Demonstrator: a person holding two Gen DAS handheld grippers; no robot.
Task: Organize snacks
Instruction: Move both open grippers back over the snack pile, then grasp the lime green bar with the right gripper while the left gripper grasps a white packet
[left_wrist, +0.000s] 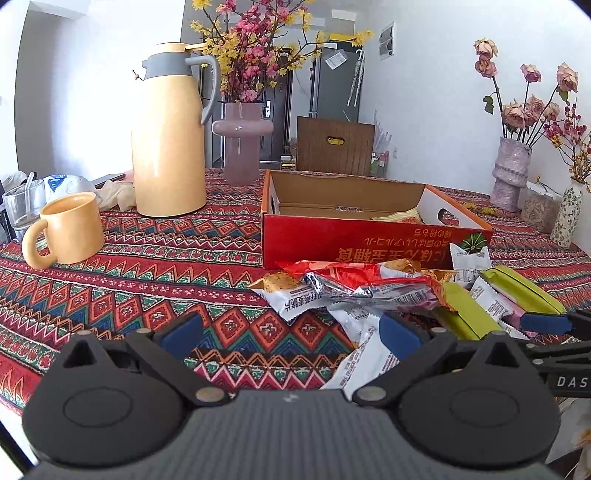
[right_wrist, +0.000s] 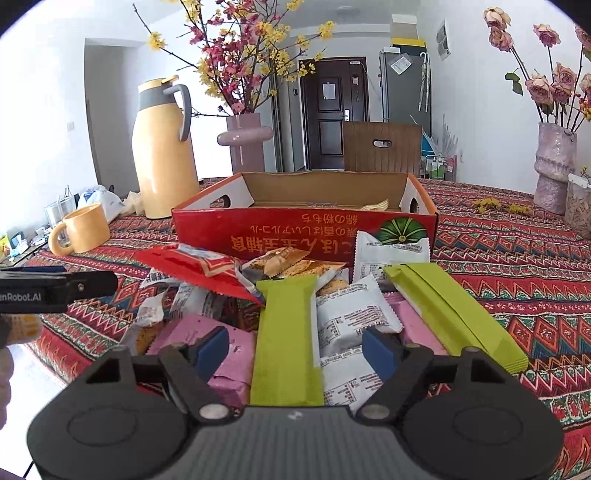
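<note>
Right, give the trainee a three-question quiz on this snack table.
1. True or false: the red cardboard box is packed full of snacks.
2. Which long green wrapped bar lies between the open fingers of the right gripper: A, the near one, or B, the far one?
3. Fill in: the yellow ceramic mug stands to the ___ of the tall yellow thermos jug in the left wrist view.

Key: 1 false, it looks mostly empty. 2 A. 3 left.
</note>
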